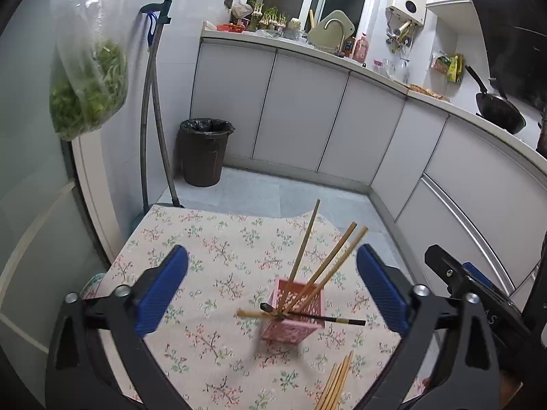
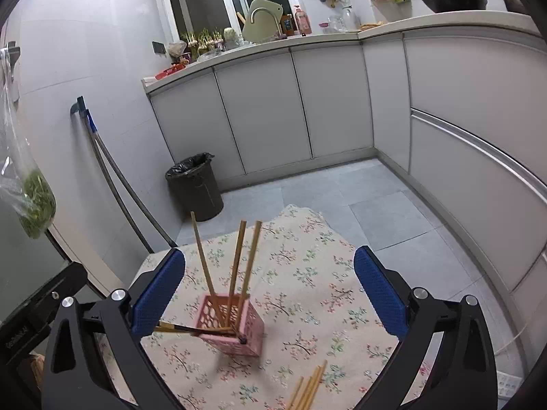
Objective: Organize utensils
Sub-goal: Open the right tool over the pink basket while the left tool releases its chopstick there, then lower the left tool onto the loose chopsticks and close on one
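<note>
L claw [image 1: 271, 285] wide open, empty | R claw [image 2: 270, 285] same | chopsticks [image 1: 328, 266] in pink holder [image 1: 290, 328], maybe tipping

Home kitchen — white base cabinets [image 1: 301, 109], sink tap [image 1: 336, 30], wok [image 1: 501, 112] on counter, lined bin [image 1: 203, 152]

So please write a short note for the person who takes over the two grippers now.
Left gripper: open, holding nothing.
Right gripper: open, holding nothing.
Pink holder stands on the flowered cloth, between both sets of jaws.
Done: three chopsticks stand in the holder.
Problem: one dark-tipped chopstick lies across its rim, not inside.
Left: put that one in, then the loose chopsticks on the cloth near you.
</note>
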Motion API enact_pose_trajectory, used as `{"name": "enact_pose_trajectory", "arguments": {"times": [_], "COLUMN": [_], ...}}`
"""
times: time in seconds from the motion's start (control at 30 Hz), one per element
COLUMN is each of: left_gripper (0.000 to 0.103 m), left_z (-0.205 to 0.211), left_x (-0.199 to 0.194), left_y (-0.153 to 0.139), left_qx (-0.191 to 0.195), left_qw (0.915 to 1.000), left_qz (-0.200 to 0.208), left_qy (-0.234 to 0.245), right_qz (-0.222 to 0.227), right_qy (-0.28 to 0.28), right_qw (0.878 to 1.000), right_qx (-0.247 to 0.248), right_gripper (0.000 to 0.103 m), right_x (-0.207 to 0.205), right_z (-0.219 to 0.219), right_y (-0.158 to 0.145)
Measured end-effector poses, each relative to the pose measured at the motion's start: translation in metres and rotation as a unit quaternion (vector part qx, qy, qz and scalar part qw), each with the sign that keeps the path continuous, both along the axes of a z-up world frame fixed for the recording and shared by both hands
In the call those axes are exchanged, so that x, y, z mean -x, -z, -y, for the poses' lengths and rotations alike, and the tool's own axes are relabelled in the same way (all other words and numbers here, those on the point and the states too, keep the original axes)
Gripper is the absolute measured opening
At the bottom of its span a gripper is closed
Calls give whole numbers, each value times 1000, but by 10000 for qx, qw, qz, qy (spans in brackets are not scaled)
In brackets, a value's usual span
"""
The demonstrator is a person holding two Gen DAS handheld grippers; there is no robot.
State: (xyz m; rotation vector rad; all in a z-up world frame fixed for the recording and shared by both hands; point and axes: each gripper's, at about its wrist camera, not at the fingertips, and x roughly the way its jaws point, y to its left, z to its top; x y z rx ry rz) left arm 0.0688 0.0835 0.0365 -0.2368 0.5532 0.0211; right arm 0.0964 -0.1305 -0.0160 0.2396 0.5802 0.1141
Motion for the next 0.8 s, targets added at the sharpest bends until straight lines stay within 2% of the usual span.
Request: {"name": "enact_pose_trajectory", "arguments": {"times": [0.13,0.23,0.3,0.33,0.43,0.5,0.57,0.67,0.8], "left_gripper": [96,96,96,96,96,96,94,84,62], "left_z": [7,12,21,28,55,78,92,113,125], "left_x": [10,15,13,11,1,-6,-14,-29,-52], "left_y": [12,33,53,63,100,125,142,165,189], "left_qx": [-43,30,57,28,-206,-325,-441,-576,-597], "left_qw": [9996,9975,9928,9894,9721,9599,9511,9391,9280], "left_qz": [-255,-665,-1110,-1332,-2099,-2420,-2664,-2983,-3356], "left_qy": [128,230,449,572,1031,1375,1502,1607,1506], "right_qz": [-265,-530,-801,-972,-1581,-1965,-2231,-2377,-2549], "right_qy": [17,107,286,402,789,1018,1221,1277,1384], "right_qw": [9996,9985,9963,9944,9840,9736,9636,9578,9492], "right_qx": [65,116,125,91,-227,-567,-826,-992,-1216], "right_gripper": [96,96,96,96,96,96,96,96,96], "right_x": [10,21,29,33,44,49,51,53,53], "right_z": [9,24,39,48,82,103,121,131,145], "right_y": [15,32,47,55,84,103,118,128,139]}}
